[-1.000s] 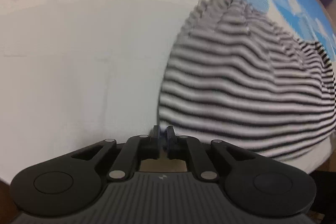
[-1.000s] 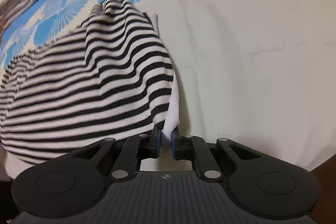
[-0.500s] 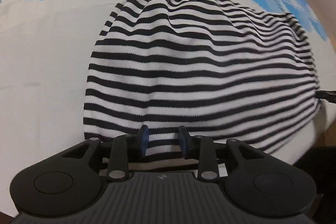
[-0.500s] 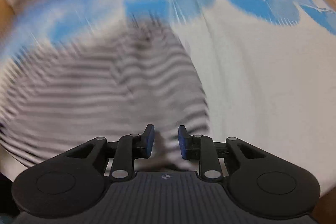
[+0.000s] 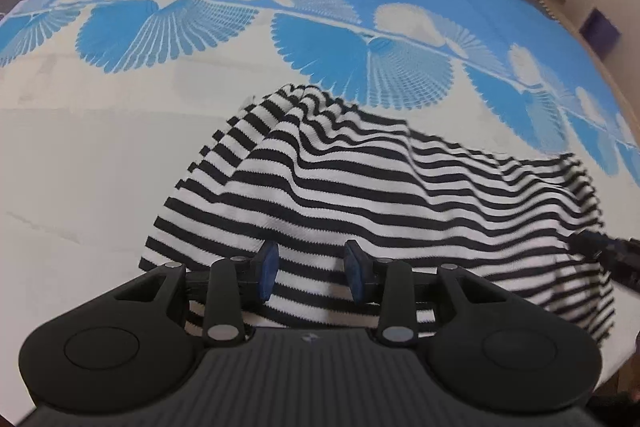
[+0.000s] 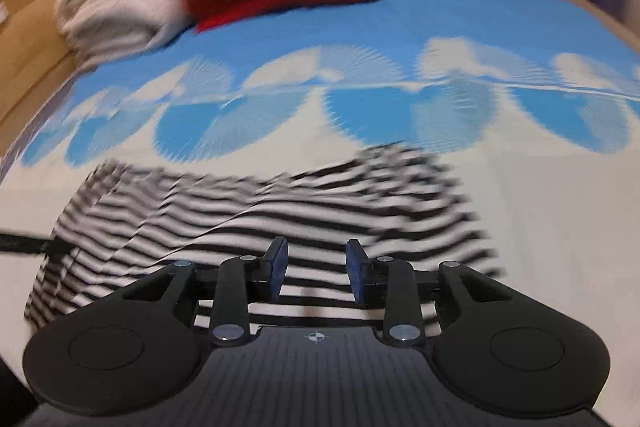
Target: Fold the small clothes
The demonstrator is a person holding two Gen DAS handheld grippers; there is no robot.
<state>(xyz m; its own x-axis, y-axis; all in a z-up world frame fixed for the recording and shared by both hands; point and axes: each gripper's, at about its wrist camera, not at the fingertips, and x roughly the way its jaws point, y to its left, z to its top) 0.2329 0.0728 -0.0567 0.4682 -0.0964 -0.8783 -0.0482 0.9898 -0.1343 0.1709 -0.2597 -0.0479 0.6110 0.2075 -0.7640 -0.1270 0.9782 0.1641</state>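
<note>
Both jaws opening, left gripper [image 5: 311, 270] and right gripper [image 6: 317, 269] holding nothing over striped garment [image 5: 380, 195] lying rumpled on bedsheet [image 5: 80, 155] near the front edge; risk: loose top layer sliding or unfolding on release, or snagging a pad.

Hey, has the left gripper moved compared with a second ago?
Yes. The left gripper has pulled back from the blue shell print, which now sits farther up the view, and its jaws are opening over the striped garment.
</note>
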